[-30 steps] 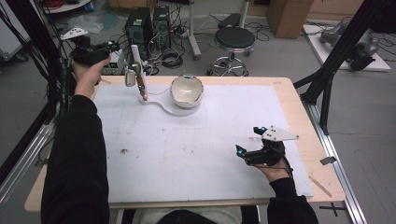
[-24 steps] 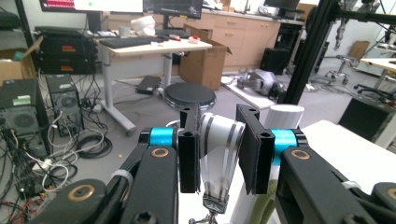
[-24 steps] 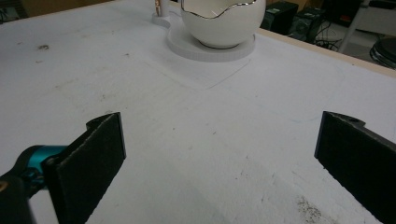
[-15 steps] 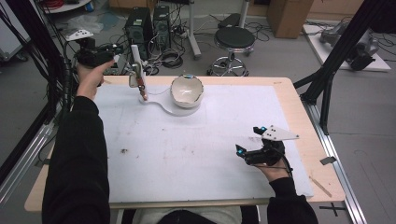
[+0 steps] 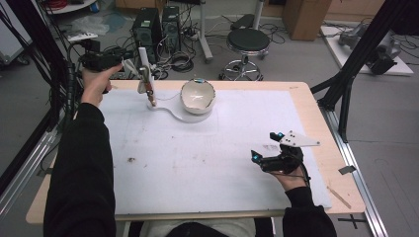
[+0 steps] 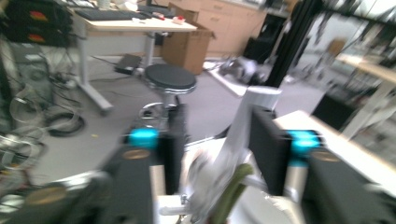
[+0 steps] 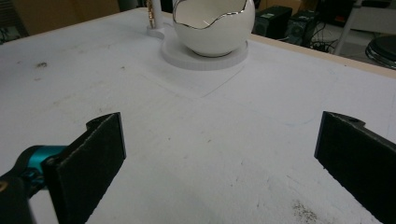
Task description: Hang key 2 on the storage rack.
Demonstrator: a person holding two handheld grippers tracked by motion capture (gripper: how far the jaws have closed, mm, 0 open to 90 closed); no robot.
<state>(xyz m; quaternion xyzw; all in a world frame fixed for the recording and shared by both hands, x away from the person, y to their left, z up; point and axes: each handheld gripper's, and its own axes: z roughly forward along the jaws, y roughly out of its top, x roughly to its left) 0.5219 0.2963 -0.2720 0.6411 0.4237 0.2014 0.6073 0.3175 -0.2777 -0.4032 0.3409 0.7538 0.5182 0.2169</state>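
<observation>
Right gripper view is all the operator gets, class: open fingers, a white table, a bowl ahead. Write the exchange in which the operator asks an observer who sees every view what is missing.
Operator: Where is the left gripper?
Observer: The left gripper is at the table's far left corner, beside a white post.
Operator: Does it hold the post?
Observer: In the left gripper view the post stands between its fingers, but blur hides whether they press it.
Operator: Where is my gripper on the table?
Observer: The right gripper is on the near right side, well apart from the bowl.
</observation>
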